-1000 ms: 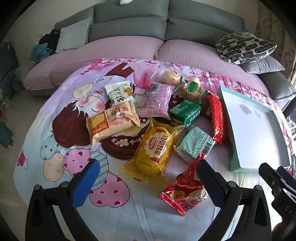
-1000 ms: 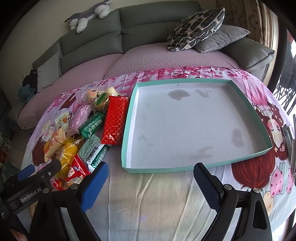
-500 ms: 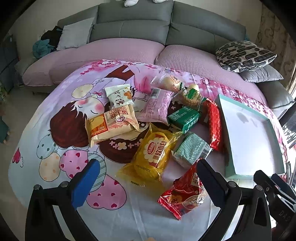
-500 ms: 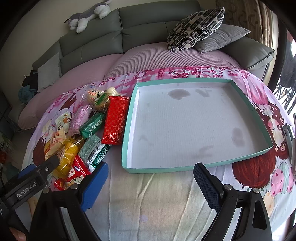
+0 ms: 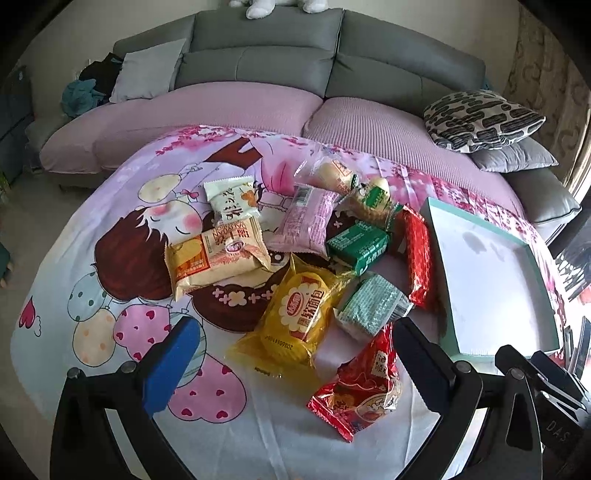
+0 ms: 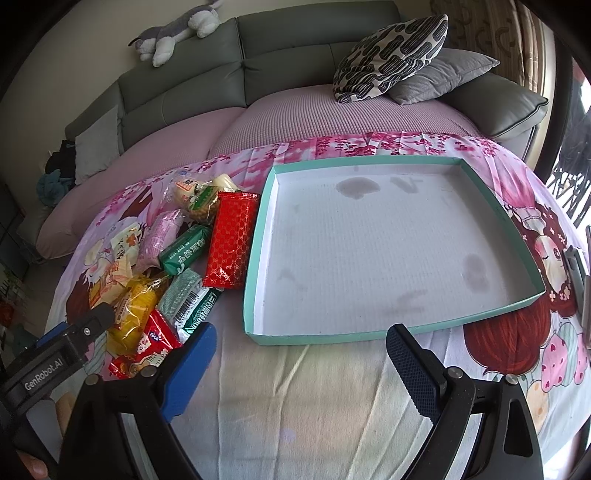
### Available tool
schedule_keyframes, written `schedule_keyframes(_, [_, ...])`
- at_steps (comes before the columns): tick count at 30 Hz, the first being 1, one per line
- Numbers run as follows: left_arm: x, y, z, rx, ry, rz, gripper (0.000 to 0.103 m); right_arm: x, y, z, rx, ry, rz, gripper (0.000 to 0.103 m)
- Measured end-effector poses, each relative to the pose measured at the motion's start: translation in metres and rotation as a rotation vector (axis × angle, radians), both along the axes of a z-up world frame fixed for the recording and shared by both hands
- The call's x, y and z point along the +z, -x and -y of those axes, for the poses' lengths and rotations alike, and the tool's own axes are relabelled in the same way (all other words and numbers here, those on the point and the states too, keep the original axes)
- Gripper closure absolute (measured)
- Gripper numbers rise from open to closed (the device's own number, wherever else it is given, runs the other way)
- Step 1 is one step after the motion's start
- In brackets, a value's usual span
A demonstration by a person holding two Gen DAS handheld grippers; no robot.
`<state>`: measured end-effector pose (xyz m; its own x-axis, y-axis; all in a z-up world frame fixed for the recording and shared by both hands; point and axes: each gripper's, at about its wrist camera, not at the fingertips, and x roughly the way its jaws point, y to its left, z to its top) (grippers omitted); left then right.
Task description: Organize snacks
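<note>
Several snack packs lie in a heap on the cartoon-print cloth: a yellow bread pack [image 5: 301, 314], a red pack [image 5: 364, 391] nearest me, a pale green wafer pack [image 5: 373, 306], a dark green pack [image 5: 358, 245], a long red pack [image 5: 417, 254] [image 6: 231, 245], a beige biscuit pack [image 5: 216, 258] and a pink pack [image 5: 306, 223]. A shallow teal-rimmed box [image 6: 258, 236] [image 5: 439, 258] lies empty to their right. My left gripper [image 5: 291, 354] hovers open above the yellow and red packs. My right gripper [image 6: 301, 360] stands open before the box's near rim, holding nothing.
A grey sofa with pink seat covers runs behind the table, with a patterned cushion [image 6: 388, 55] and a plush toy [image 6: 173, 35] on it. The cloth [image 6: 295, 406] in front of the box is bare. The left gripper's body [image 6: 55, 354] shows at the right wrist view's lower left.
The left wrist view has tilted a little, so the snacks sit slightly lower and more of the sofa shows. The right gripper has kept still. Both stay open.
</note>
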<state>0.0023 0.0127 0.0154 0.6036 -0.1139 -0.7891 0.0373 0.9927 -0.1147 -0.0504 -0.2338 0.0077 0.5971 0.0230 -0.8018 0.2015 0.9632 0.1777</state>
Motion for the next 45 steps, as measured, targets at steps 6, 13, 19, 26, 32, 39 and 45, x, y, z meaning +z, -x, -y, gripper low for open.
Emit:
schedule_keyframes(6, [0.001,-0.001,-0.003,0.013,0.022,0.008,0.0,0.0,0.0,0.0,0.0,0.0,0.0,0.008])
schedule_keyframes(13, [0.003,0.0,-0.006,0.03,0.031,0.03,0.0,0.0,0.0,-0.001,0.0,-0.001,0.001,0.008])
schedule_keyframes(19, [0.005,0.001,-0.004,0.017,0.022,0.04,0.0,0.0,0.001,-0.003,0.003,0.0,0.001,0.008])
schedule_keyframes(26, [0.012,0.002,-0.017,0.055,-0.04,0.025,0.0,-0.001,0.0,-0.012,0.043,-0.058,0.011,0.008])
schedule_keyframes(32, [0.006,-0.001,-0.046,0.129,-0.034,-0.041,0.0,-0.005,-0.008,-0.053,0.17,-0.13,-0.002,0.008])
schedule_keyframes(39, [-0.01,-0.005,-0.056,0.139,-0.022,-0.106,0.0,-0.021,-0.015,-0.089,0.263,-0.204,-0.045,0.009])
schedule_keyframes(45, [-0.016,-0.007,-0.062,0.157,-0.004,-0.125,0.0,-0.036,-0.024,-0.092,0.248,-0.277,-0.08,0.016])
